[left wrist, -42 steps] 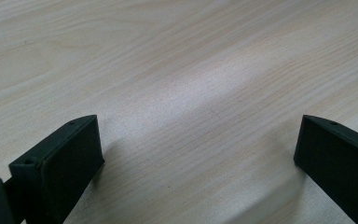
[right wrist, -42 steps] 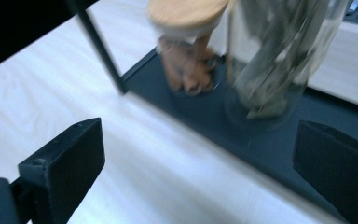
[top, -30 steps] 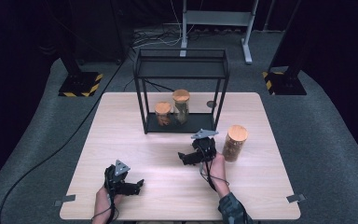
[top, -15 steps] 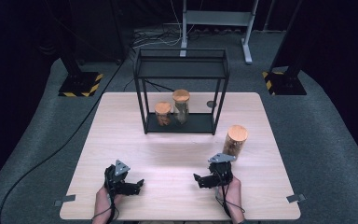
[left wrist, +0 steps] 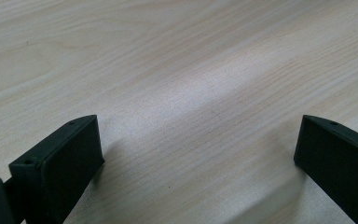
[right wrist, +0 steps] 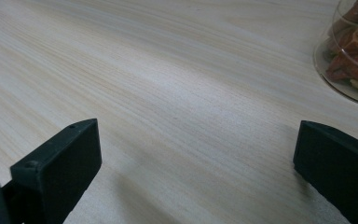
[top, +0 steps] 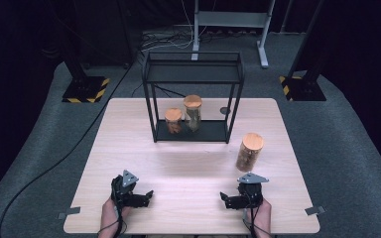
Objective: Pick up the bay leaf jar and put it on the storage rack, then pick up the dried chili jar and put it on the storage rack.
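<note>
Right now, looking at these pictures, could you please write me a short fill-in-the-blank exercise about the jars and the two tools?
1. The number of jars standing inside the black metal rack is ____.
2. The jar outside the rack stands on the table nearest to the ____ tool.
3. The jaws of the left tool and the right tool are both ____, with nothing between them.
4. Every jar has a lid made of ____.

Missing words: two; right; open; wood

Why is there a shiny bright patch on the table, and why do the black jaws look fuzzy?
High view: lamp glare whitens the table between the grippers, darkness around. Left gripper view: the same pale sheen, near jaws soft. Right gripper view: the jar slightly blurred at the edge.
</note>
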